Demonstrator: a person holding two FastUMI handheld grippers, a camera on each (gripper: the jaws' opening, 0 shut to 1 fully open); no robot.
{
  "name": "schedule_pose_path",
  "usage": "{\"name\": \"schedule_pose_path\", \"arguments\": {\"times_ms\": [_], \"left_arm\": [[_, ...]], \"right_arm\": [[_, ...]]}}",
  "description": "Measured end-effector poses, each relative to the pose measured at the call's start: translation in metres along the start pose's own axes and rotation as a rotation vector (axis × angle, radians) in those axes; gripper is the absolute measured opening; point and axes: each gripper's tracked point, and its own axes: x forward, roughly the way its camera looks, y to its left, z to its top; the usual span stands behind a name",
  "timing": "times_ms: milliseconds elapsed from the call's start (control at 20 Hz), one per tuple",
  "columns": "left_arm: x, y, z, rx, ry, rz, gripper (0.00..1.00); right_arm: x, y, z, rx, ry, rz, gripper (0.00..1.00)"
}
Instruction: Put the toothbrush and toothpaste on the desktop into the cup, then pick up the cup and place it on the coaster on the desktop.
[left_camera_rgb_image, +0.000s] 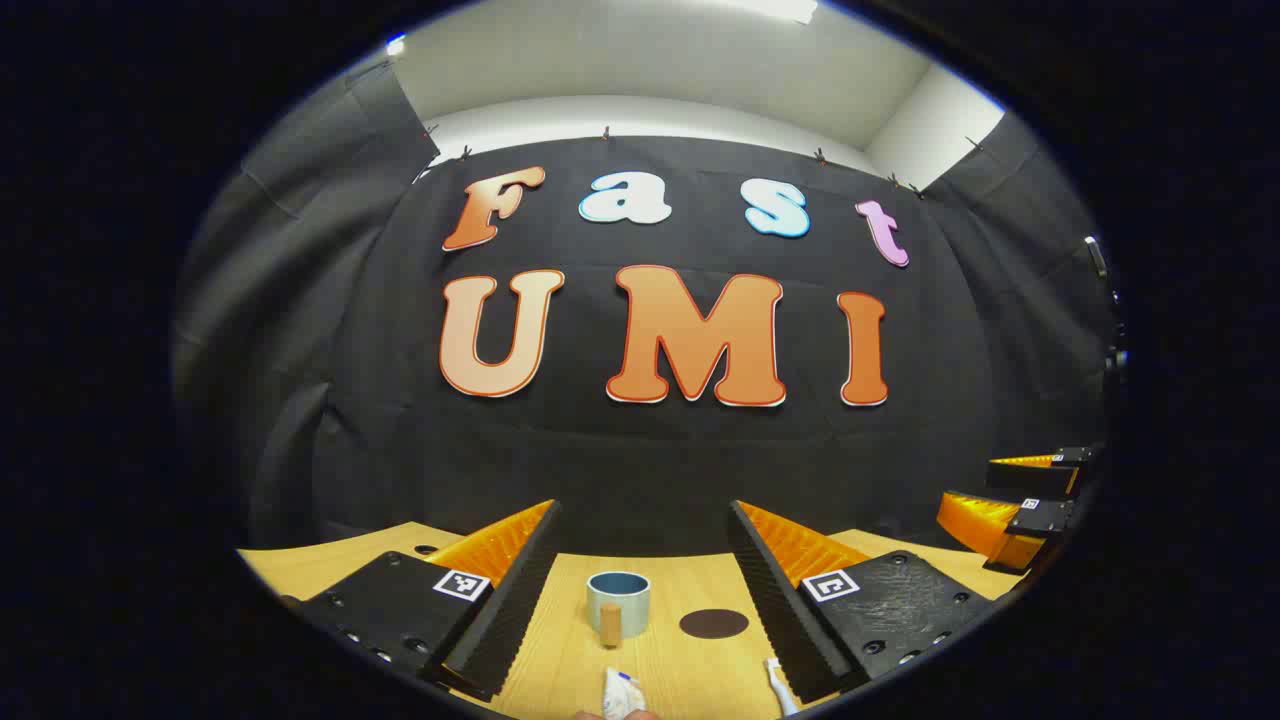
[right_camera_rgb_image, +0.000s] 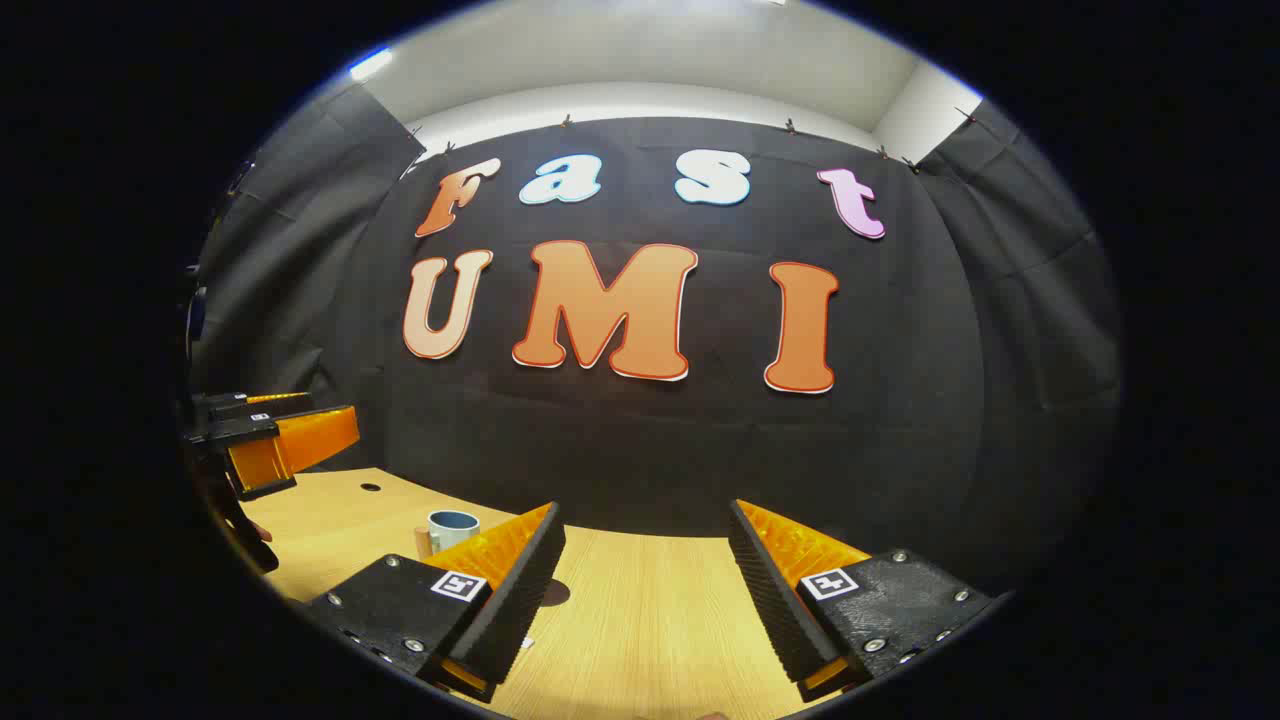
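Jaws on both my grippers stand wide apart, clamped on nothing. My left gripper (left_camera_rgb_image: 640, 590) hovers over the table (left_camera_rgb_image: 560, 660) and frames the cup (left_camera_rgb_image: 618, 603) squarely between its fingers. I take the cup as my landmark. It stands upright and empty, its stubby handle turned toward me. Just beside it, on the side of my right hand, lies the coaster (left_camera_rgb_image: 714, 623), a dark flat disc, apart from the cup. Nearer to me than the cup lies the toothpaste (left_camera_rgb_image: 622, 694), one crimped end showing. The toothbrush (left_camera_rgb_image: 778, 684) lies nearer than the coaster, partly hidden behind my finger.

My right gripper (right_camera_rgb_image: 645, 590) hangs over bare wood, well off to the coaster's side of the cup.

I judge the tube soft and light, so I would pinch it across its flat middle, gently. The brush looks thin, stiff and likely slippery; mid-handle seems safest. The cup looks hard and breakable, best taken by the wall or rim.

The tube carries print, too small for me to read.
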Motion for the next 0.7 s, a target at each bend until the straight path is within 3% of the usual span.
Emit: {"name": "schedule_pose_path", "arguments": {"times_ms": [100, 200, 700], "left_arm": [[0.006, -0.005, -0.012, 0.020, 0.054, -0.054, 0.97], [0.007, 0.000, -0.022, 0.001, 0.089, -0.055, 0.97], [0.012, 0.013, -0.023, 0.018, 0.101, 0.013, 0.98]], "right_arm": [[0.003, 0.009, 0.001, -0.001, -0.004, 0.015, 0.98], [0.006, 0.014, 0.001, 0.005, -0.002, 0.026, 0.98], [0.017, 0.017, 0.001, 0.066, 0.009, 0.064, 0.98]]}}
